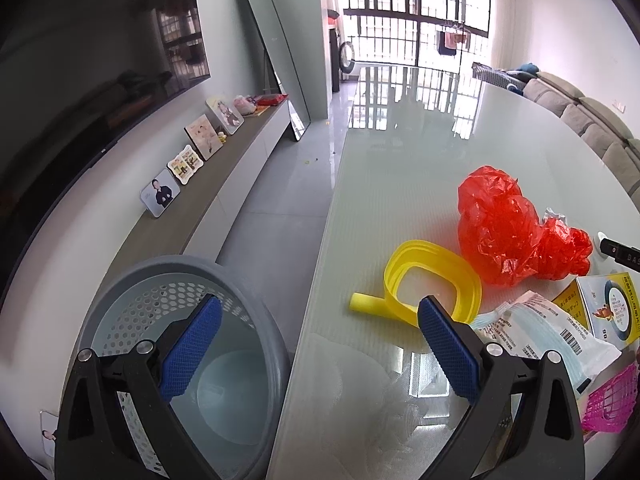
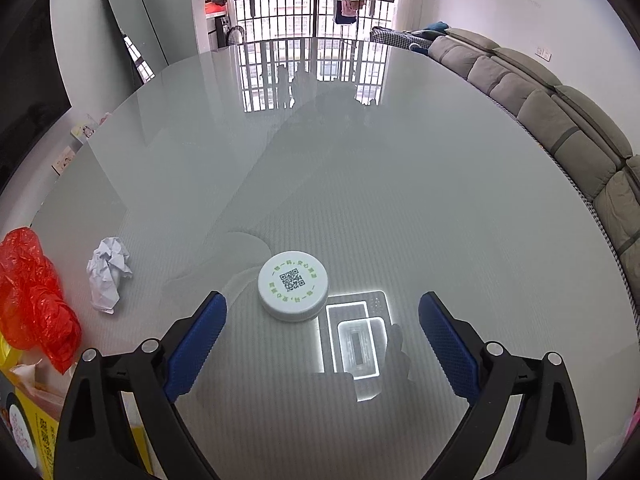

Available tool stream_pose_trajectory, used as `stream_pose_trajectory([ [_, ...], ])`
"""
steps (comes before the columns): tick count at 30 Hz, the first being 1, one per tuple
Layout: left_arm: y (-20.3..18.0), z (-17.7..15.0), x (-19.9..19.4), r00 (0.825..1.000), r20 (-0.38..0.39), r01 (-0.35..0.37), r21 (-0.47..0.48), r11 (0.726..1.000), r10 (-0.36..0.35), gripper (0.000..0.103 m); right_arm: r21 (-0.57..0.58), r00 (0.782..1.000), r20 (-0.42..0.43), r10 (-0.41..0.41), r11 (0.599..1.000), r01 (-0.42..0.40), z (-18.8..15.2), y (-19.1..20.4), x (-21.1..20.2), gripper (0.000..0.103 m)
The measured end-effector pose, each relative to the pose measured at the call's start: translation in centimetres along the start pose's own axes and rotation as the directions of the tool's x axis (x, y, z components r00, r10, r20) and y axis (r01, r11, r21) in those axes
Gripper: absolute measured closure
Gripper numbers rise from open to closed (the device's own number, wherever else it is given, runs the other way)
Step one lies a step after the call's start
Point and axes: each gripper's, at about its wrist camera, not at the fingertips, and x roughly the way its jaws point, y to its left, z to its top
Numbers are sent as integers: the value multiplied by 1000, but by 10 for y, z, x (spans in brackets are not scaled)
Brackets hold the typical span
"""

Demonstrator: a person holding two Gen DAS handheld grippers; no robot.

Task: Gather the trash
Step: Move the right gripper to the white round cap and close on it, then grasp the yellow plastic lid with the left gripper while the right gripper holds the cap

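Two grippers, fingers spread wide, empty: left gripper (image 1: 318, 344) straddling wastebasket (image 1: 120, 304) and table (image 1: 420, 184) edge; right gripper (image 2: 322, 344) behind white cap (image 2: 293, 286).

Basket (image 1: 176, 280) left of table (image 1: 400, 184); strap (image 1: 432, 280), bag (image 1: 504, 228) on table.

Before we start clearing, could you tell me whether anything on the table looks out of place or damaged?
Nothing looks damaged or spilled. Loose litter lies on the table: a crumpled red plastic bag, a coiled yellow strap, a paper ball and a white cap.
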Motion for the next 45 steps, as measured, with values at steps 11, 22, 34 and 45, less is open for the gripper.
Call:
stream_pose_trajectory([
  [11, 0, -1, 5, 1000, -14, 11, -2, 1000, -11, 6, -16, 999, -22, 32, 999, -33, 7, 4, 15, 43],
  [22, -3, -3, 8, 999, -25, 37, 11, 999, -37, 6, 10, 996, 1, 89, 996, -89, -2, -2, -5, 64],
  [34, -27, 12, 22, 986, -63, 161, 99, 982, -155, 6, 36, 989, 34, 141, 989, -142, -16, -8, -30, 64],
  [45, -44, 24, 44, 960, -167, 248, 150, 957, -223, 6, 58, 987, 26, 161, 985, -162, -16, -22, -30, 64],
])
